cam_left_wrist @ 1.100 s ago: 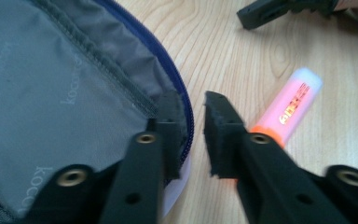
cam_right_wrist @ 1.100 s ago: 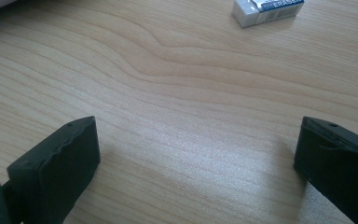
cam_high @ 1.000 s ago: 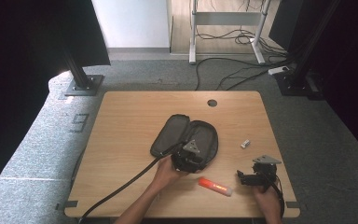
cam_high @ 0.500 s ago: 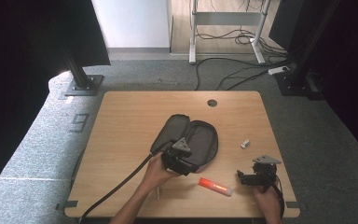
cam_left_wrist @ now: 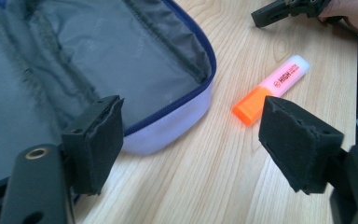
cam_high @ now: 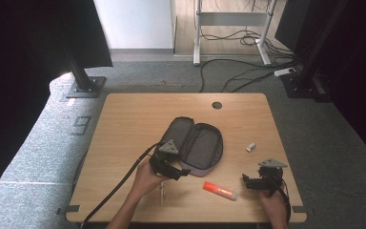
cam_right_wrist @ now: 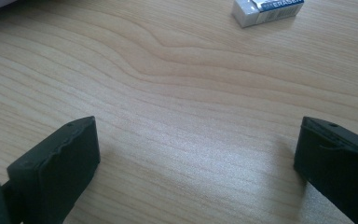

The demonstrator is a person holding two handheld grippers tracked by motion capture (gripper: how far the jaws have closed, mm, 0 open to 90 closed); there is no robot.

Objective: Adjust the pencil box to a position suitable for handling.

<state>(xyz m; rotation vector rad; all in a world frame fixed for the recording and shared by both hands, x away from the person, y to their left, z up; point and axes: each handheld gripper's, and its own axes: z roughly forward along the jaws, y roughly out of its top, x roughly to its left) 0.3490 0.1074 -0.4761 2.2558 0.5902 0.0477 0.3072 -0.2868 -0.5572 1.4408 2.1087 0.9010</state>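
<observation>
An open dark grey pencil case [cam_high: 196, 144] with a blue zip edge lies unfolded in the middle of the wooden table [cam_high: 133, 119]. My left gripper [cam_high: 177, 173] hovers at its near left corner. Its jaws have just been opening and stand open [cam_left_wrist: 191, 135] with nothing gripped; the case rim [cam_left_wrist: 168, 112] lies past them. An orange and pink highlighter [cam_high: 220, 191] [cam_left_wrist: 270, 88] lies right of that gripper. My right gripper [cam_high: 246, 181] [cam_right_wrist: 196, 158] rests open over bare wood at the near right, pointing left. A white eraser [cam_high: 251, 147] [cam_right_wrist: 268, 10] lies beyond it.
A thin pale stick-like object [cam_high: 162, 193] lies beside the left hand near the front edge. A cable hole [cam_high: 217, 105] is at the table's far side. The left gripper's cable [cam_high: 119, 186] trails off the front left. The right gripper [cam_left_wrist: 289, 9] appears far off in the left gripper view.
The left gripper has drawn back from over the case's right half to its near left corner, and its jaws have opened wider. The right gripper has stayed still.
</observation>
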